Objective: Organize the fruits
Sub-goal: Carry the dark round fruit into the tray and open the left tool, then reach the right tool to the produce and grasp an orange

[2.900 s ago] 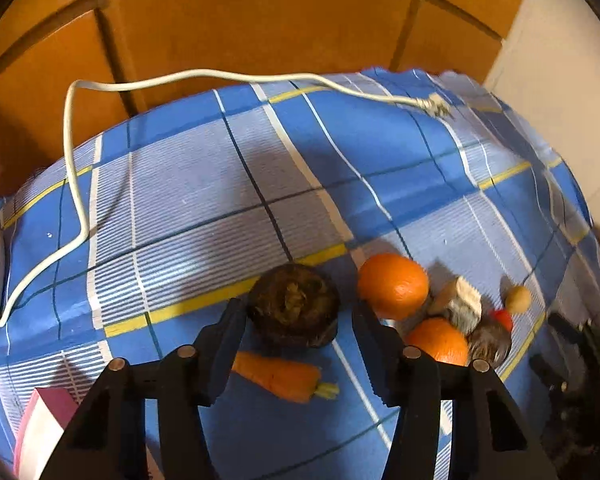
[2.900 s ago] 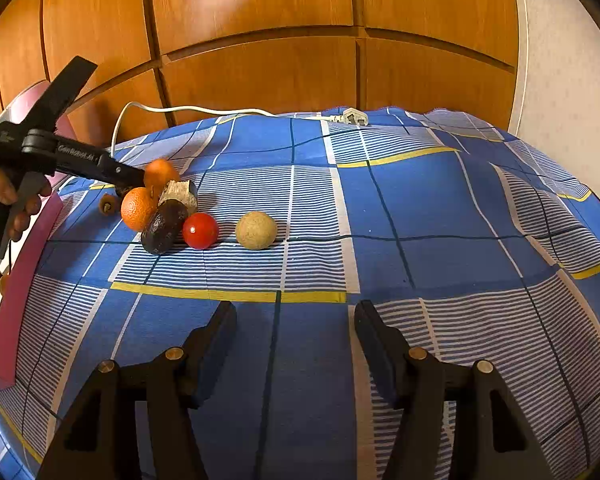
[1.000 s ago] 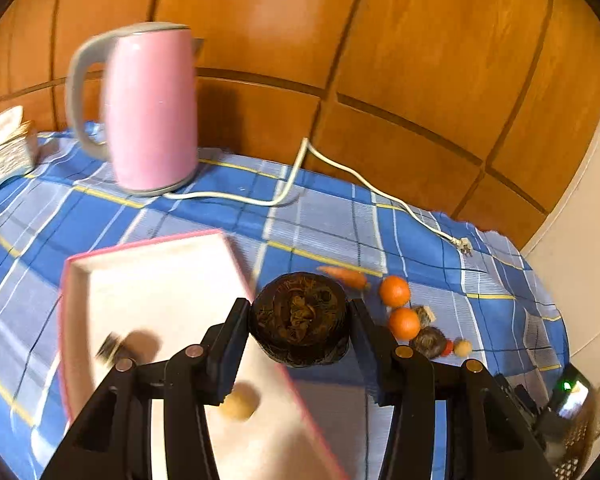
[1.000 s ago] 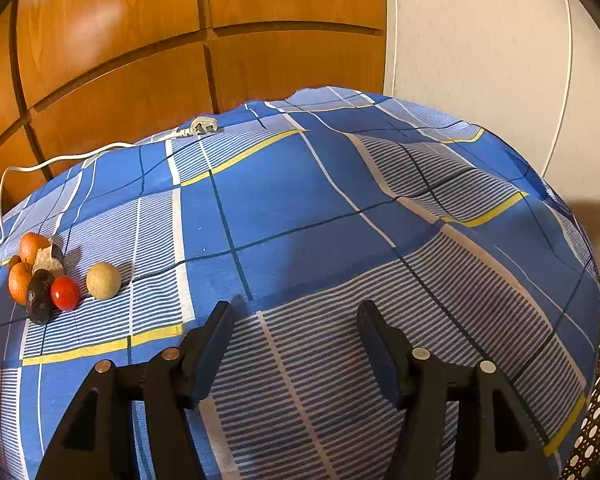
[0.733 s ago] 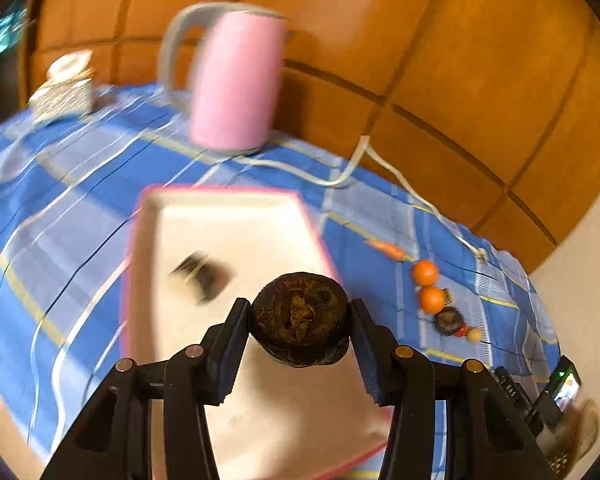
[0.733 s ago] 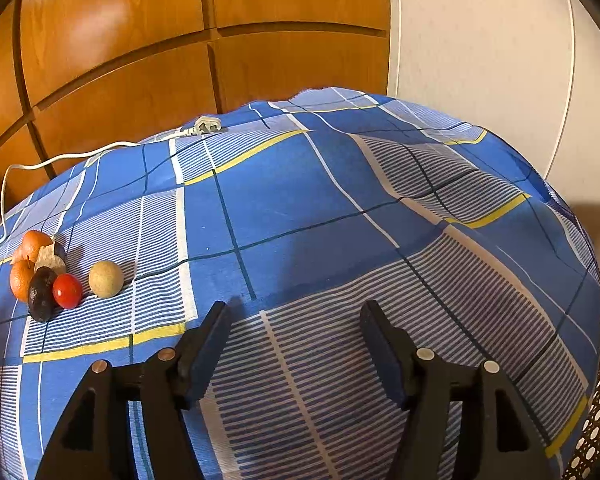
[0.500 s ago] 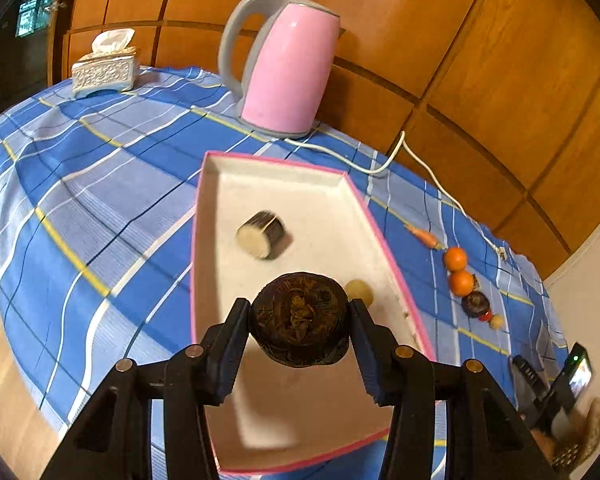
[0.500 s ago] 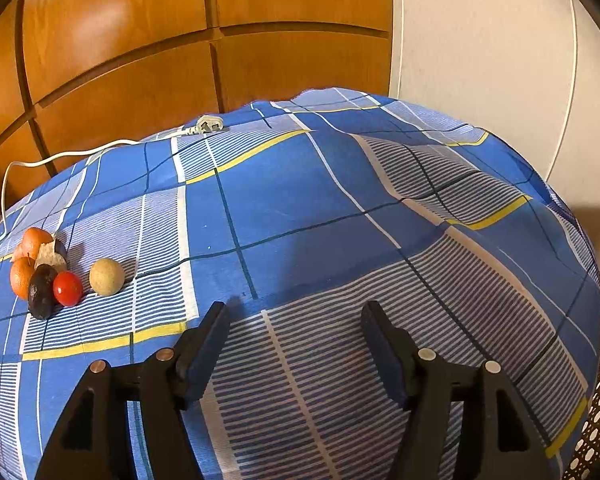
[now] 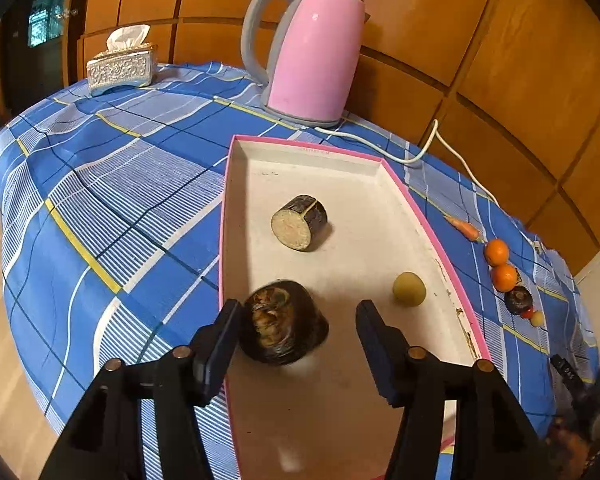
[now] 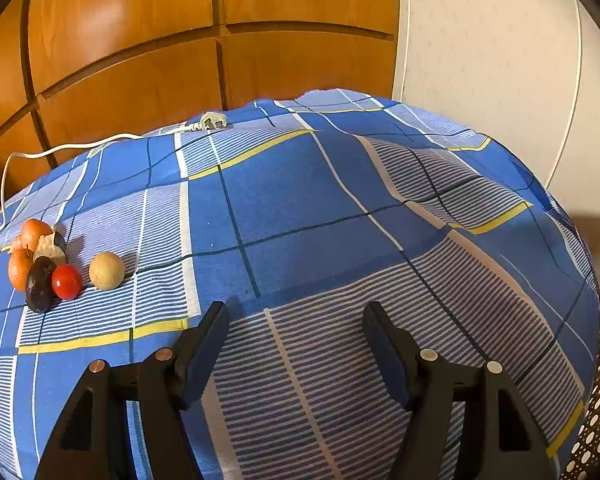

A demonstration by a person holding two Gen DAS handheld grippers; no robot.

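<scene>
Left gripper (image 9: 296, 330), its jaws opening, lets a dark round fruit (image 9: 283, 322) go over the near end of the pink-rimmed tray (image 9: 225, 216); the fruit leans on the left finger and is clear of the right one. Ahead in the tray lie a cut dark-skinned piece (image 9: 299, 222) and, to the right, a small yellow ball (image 9: 409, 289). Right gripper (image 10: 296, 338) hovers half open and empty over the checked cloth (image 10: 292, 200). Far to its left a cluster of fruit (image 10: 40, 264) waits: oranges, a dark avocado-like piece, a red tomato (image 10: 66, 281), a tan ball (image 10: 107, 271). Roughly three items are trayed, and most seem yet to be moved.
</scene>
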